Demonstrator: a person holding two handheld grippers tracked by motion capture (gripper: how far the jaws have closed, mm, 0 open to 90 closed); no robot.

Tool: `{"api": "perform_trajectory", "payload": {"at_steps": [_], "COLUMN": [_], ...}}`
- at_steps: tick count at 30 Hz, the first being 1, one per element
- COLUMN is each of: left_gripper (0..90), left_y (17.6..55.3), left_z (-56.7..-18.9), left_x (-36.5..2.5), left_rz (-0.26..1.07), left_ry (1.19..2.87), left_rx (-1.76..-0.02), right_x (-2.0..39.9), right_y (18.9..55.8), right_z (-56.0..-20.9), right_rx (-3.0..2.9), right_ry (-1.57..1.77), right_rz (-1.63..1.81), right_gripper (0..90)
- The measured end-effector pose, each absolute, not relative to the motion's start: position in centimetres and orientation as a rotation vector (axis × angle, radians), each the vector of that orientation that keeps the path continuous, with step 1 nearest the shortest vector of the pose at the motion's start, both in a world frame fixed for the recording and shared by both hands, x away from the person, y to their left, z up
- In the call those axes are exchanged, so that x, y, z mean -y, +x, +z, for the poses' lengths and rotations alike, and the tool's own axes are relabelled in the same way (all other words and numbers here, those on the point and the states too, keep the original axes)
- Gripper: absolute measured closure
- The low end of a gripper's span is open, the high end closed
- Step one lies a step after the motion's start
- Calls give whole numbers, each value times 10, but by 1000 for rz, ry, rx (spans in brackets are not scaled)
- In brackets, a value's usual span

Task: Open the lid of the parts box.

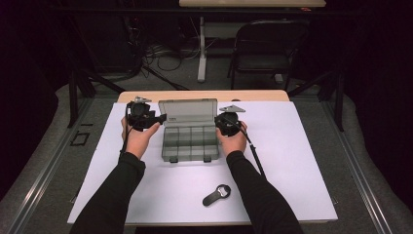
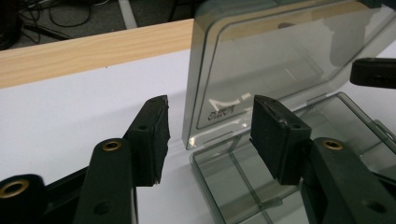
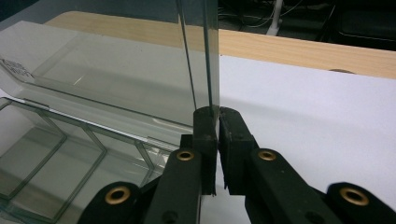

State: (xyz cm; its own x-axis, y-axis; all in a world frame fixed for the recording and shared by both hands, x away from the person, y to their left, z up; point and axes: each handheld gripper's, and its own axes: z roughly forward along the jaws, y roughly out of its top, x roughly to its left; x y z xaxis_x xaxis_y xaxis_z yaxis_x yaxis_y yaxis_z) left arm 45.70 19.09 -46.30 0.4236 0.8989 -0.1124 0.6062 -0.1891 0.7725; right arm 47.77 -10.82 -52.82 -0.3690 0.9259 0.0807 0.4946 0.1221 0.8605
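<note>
Right tongs (image 3: 217, 116) pinching lid (image 3: 140, 70) edge, left tongs (image 2: 210, 126) apart

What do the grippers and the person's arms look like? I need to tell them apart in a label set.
Both arms wear long black sleeves. The left gripper and right gripper are black, each topped by a grey three-cornered plate. A black cable trails from the right one. Their jaws are black with brass-coloured rivets.

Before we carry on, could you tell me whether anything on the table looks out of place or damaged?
Nothing stands out. The clear organizer box sits square with its lid upright, the right claw pinching the lid's edge, and its compartments look empty and undamaged.
</note>
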Motion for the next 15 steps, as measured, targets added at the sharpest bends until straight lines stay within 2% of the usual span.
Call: {"api": "perform_trajectory", "payload": {"at_steps": [15], "left_gripper": [442], "left_y": [438], "left_z": [-478], "left_x": [-192], "left_rz": [419], "left_ry": [1972], "left_rx": [-1261], "right_x": [108], "right_y": [477], "right_z": [-528], "right_rx": [-1926], "right_ry": [1358], "right_rz": [1163], "right_gripper": [862]}}
